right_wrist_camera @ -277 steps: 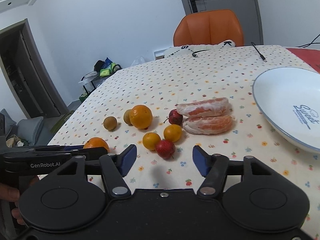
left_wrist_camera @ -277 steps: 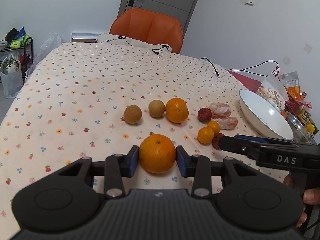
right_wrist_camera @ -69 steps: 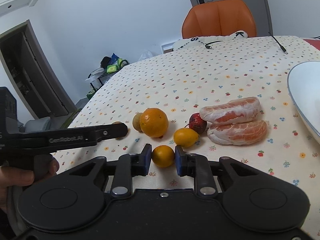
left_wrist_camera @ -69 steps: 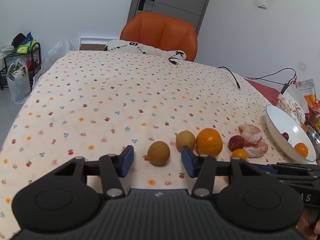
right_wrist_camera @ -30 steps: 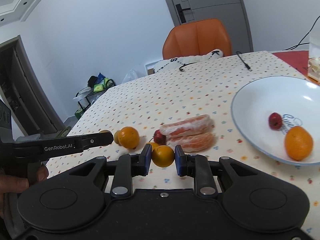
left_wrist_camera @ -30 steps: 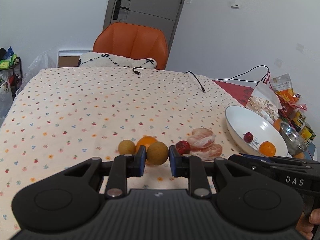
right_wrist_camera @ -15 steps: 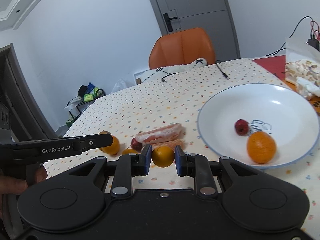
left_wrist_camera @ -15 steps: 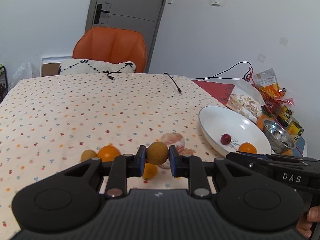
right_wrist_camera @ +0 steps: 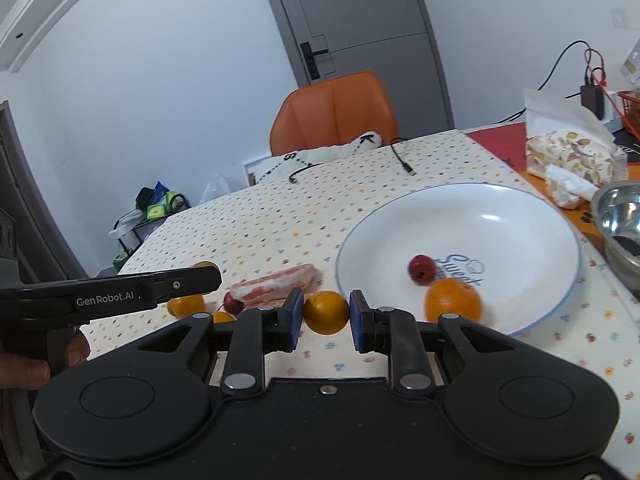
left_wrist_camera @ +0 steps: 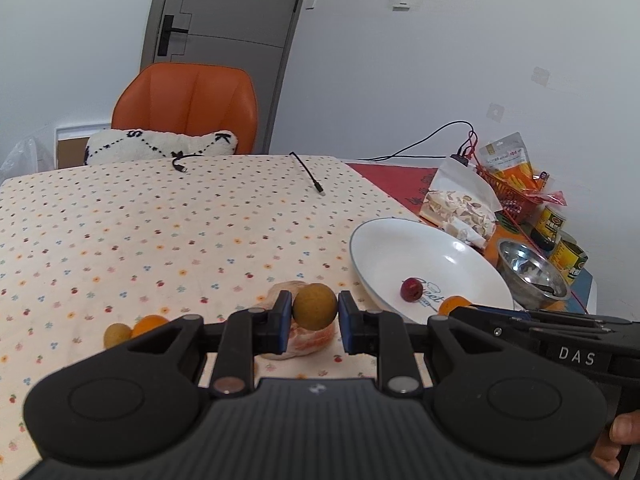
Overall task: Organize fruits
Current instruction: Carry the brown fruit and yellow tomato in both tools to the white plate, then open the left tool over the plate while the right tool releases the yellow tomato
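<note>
1. Left gripper (left_wrist_camera: 315, 318): pads clamped on a brown longan (left_wrist_camera: 315, 306), held above the peeled pomelo segments (left_wrist_camera: 308, 338).
2. Right gripper (right_wrist_camera: 326, 317): clamped on a small orange (right_wrist_camera: 326, 312), near the plate rim.
3. White plate (right_wrist_camera: 520, 220): the likely collecting point; holds a red fruit (right_wrist_camera: 422, 269) and an orange (right_wrist_camera: 453, 300).

The tablecloth (left_wrist_camera: 160, 232) is cream, dotted with small red, orange and blue flowers. The plate (right_wrist_camera: 500, 216) is white with a thin blue rim and blue lettering; in it lie an orange fruit (right_wrist_camera: 453, 301) and a dark red one (right_wrist_camera: 422, 269). The chair (left_wrist_camera: 188, 104) at 12 o'clock is orange, its cushion (left_wrist_camera: 160, 146) white with black stitching.
</note>
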Demonstrator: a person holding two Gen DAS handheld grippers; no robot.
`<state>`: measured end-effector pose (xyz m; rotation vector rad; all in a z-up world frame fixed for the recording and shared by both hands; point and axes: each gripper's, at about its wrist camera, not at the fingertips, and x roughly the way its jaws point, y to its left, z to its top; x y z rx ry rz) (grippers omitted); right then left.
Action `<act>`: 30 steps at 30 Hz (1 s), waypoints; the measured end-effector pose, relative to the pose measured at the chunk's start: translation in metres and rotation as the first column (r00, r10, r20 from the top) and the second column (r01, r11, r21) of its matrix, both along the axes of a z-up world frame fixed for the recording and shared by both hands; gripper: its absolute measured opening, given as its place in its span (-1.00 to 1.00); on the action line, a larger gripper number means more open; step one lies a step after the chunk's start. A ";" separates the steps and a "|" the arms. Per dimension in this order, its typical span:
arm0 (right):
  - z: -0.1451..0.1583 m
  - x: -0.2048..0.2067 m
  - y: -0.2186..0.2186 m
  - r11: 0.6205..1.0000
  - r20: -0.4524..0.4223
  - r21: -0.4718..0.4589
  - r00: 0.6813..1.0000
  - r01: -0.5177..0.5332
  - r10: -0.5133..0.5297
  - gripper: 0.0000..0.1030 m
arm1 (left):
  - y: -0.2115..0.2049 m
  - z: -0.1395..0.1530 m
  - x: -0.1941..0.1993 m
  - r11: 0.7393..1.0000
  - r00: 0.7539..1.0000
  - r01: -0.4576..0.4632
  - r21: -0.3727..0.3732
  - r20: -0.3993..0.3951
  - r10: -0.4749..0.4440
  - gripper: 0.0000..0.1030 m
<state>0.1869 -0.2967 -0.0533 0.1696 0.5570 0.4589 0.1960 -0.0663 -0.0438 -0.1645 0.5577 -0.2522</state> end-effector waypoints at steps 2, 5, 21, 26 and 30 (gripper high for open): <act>0.000 0.001 -0.005 1.000 0.000 0.000 1.000 0.012 -0.012 -0.55 | -0.004 0.000 0.002 1.000 1.000 0.009 0.000 0.003 -0.009 -0.56; 0.001 0.002 -0.013 1.000 0.004 0.001 1.000 0.031 -0.031 -0.55 | -0.011 0.000 0.005 1.000 1.000 0.022 0.000 0.007 -0.022 -0.56; -0.004 0.013 -0.058 0.989 0.004 0.010 0.989 0.145 -0.145 -0.55 | -0.051 -0.001 0.027 0.996 0.996 0.093 -0.009 0.007 -0.093 -0.56; -0.007 0.015 -0.067 0.985 0.001 0.012 0.985 0.172 -0.172 -0.55 | -0.063 -0.004 0.035 0.993 0.993 0.114 -0.008 -0.011 -0.114 -0.56; -0.009 0.017 -0.072 0.982 -0.004 0.014 0.982 0.190 -0.190 -0.55 | -0.070 -0.006 0.039 0.992 0.992 0.128 -0.009 -0.018 -0.128 -0.56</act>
